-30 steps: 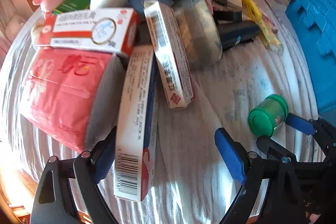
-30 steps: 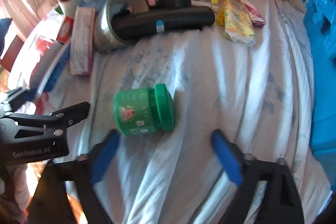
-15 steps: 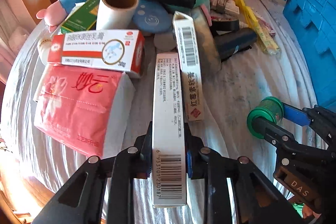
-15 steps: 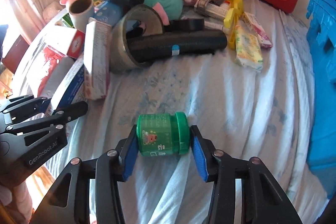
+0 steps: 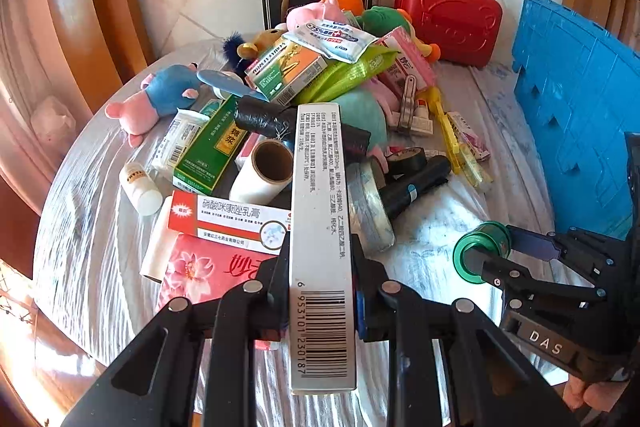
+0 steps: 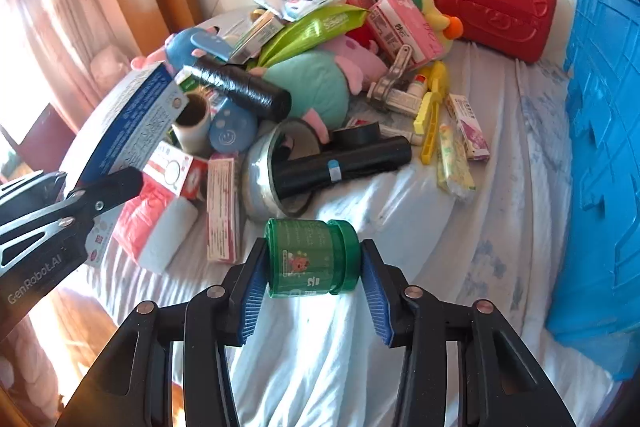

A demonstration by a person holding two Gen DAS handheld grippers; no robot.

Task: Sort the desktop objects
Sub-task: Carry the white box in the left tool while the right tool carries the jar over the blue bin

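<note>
My left gripper point(image 5: 321, 287) is shut on a long white medicine box point(image 5: 321, 235) with a barcode, held edge-up above the cloth-covered table. In the right wrist view the same box point(image 6: 132, 131) shows its blue-and-white face at the left, clamped by the left gripper point(image 6: 120, 187). A small green jar point(image 6: 310, 258) lies sideways between the blue pads of my right gripper point(image 6: 314, 297), which is shut on it, lifted off the cloth. In the left wrist view that green jar point(image 5: 482, 251) hangs at the right in the right gripper point(image 5: 496, 253).
A heap of boxes, plush toys, black rolls point(image 6: 240, 89), a tape roll point(image 6: 276, 171) and a red tissue pack point(image 5: 204, 271) fills the table's middle and back. A red toy case point(image 6: 492, 3) stands at the back. A blue crate point(image 6: 600, 155) lines the right side.
Both grippers closed on their objects, the left on the white box and the right on the green jar, then rose with them. More of the pile and the tiled wall came into view.
</note>
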